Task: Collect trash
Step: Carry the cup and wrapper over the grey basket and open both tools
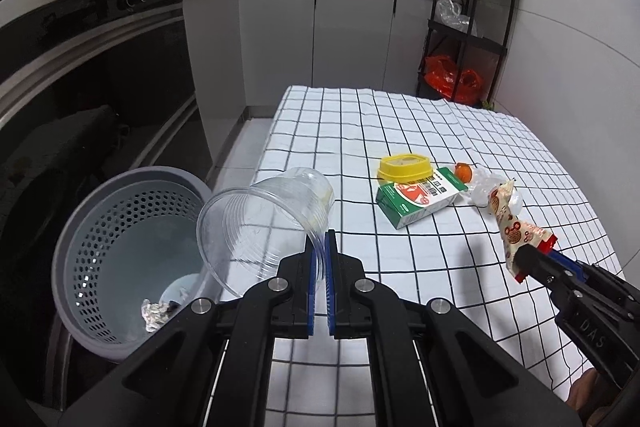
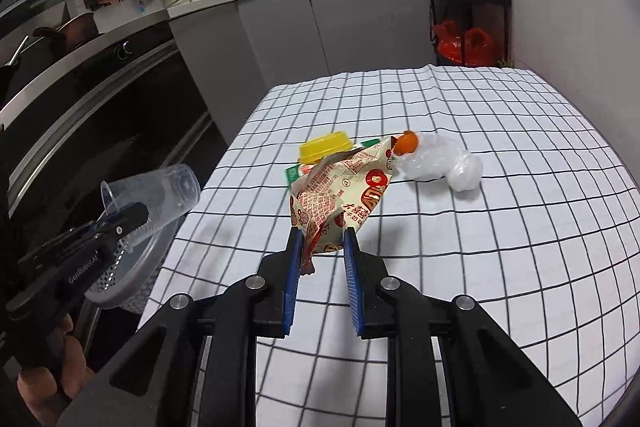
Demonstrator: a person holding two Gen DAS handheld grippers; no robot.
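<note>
My left gripper [image 1: 320, 239] pinches the clear plastic cup [image 1: 264, 223] by its thin rim, above the bin [image 1: 80, 227] at nine o'clock. My right gripper [image 2: 323, 239] clamps a crinkly snack wrapper [image 2: 340, 191] (weightless, slippery; grip its sealed end).

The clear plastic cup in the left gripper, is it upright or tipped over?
Tipped. The clear plastic cup, pinched at its rim by the left gripper, lies sideways, mouth toward the grey perforated bin.

The white tablecloth [image 1: 400, 131] bore a black grid. A clear plastic cup [image 1: 264, 223] hung over a perforated grey bin [image 1: 120, 227]. The crumpled wrapper [image 2: 340, 195] was cream with red print, beside a green-and-white carton [image 1: 420, 197] and a yellow lid [image 1: 404, 167].
</note>
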